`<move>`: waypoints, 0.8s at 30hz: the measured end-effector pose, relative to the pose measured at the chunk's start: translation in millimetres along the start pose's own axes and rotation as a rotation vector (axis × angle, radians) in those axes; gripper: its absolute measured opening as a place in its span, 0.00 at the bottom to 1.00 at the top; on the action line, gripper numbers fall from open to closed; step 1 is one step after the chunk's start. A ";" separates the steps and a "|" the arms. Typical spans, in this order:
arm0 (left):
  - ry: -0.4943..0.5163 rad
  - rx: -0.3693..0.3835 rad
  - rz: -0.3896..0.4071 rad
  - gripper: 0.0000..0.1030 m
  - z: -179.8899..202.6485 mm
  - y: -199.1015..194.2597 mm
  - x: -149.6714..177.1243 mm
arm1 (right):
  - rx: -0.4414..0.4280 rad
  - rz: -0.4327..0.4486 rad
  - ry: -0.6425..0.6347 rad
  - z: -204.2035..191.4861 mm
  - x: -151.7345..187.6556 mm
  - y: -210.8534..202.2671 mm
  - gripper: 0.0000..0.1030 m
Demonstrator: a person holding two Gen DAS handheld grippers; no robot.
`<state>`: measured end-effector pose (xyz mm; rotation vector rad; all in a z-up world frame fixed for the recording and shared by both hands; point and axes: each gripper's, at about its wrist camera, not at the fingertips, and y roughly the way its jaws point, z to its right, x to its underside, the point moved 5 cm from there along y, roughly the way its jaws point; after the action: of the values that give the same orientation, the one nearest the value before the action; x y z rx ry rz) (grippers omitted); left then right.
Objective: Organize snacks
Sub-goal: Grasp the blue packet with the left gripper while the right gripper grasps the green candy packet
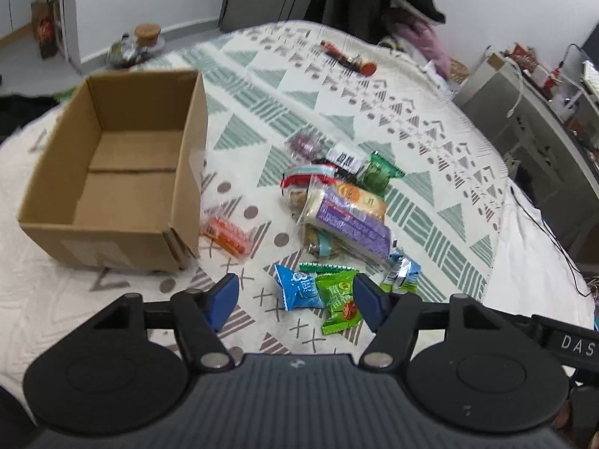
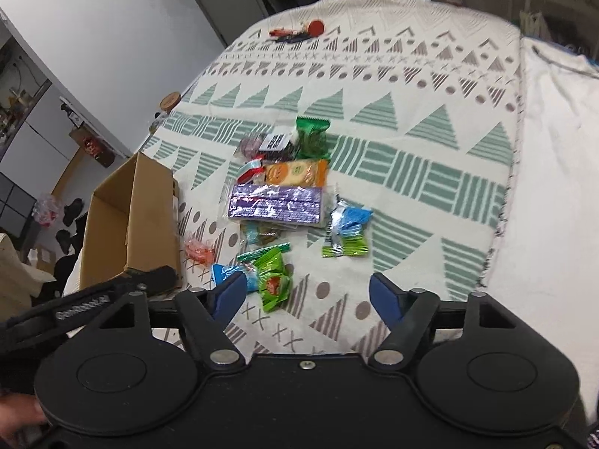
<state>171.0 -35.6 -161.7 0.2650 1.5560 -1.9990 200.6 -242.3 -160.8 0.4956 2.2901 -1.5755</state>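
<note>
**A:** Two tongs over the bed and neither has grabbed anything so far. Left gripper [image 1: 295, 297] is spread wide, nothing between its blue pads [image 1: 224, 297]. Right gripper [image 2: 307, 293] is the same, spread and empty.

**B:** What do the snacks look like?

**A:** Small pile of wrapped stuff on the patterned blanket [image 1: 411, 119]. Biggest one is a shiny purple pack [image 1: 353, 226] lying flat, with an orange biscuit pack [image 1: 359, 196] touching its far side. Dark green wrapper [image 1: 378, 172] past that. Closer in there's a blue packet [image 1: 299, 288] and a bright green packet [image 1: 338, 299] side by side, touching. A clear bag with orange bits [image 1: 226, 234] lies just beside the cardboard box [image 1: 112, 172].

**B:** And the box?

**A:** Open top, nothing in it, sitting left of the pile.

**B:** Where are the tongs relative to all that?

**A:** In the left camera, the blue and bright green packets fall right in the gap between the fingers, near the tips. In the right camera the bright green packet [image 2: 275, 280] is next to the left finger, and the purple pack [image 2: 277, 205] is further ahead. Can't tell how high either one is above the blanket.
</note>
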 end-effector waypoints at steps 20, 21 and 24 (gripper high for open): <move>-0.090 -0.065 -0.175 0.28 5.3 98.7 -0.2 | 0.014 -0.145 0.049 6.9 -10.6 77.3 0.58; -0.096 -0.063 -0.172 0.27 4.4 98.9 0.2 | 0.012 -0.151 0.062 7.9 -10.3 80.5 0.57; -0.089 -0.057 -0.163 0.24 3.3 96.1 0.1 | -0.003 -0.165 0.080 5.2 -7.4 87.5 0.57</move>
<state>224.9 -52.8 -239.3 0.0258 1.6197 -2.0555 247.0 -218.9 -231.7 0.3842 2.4486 -1.6559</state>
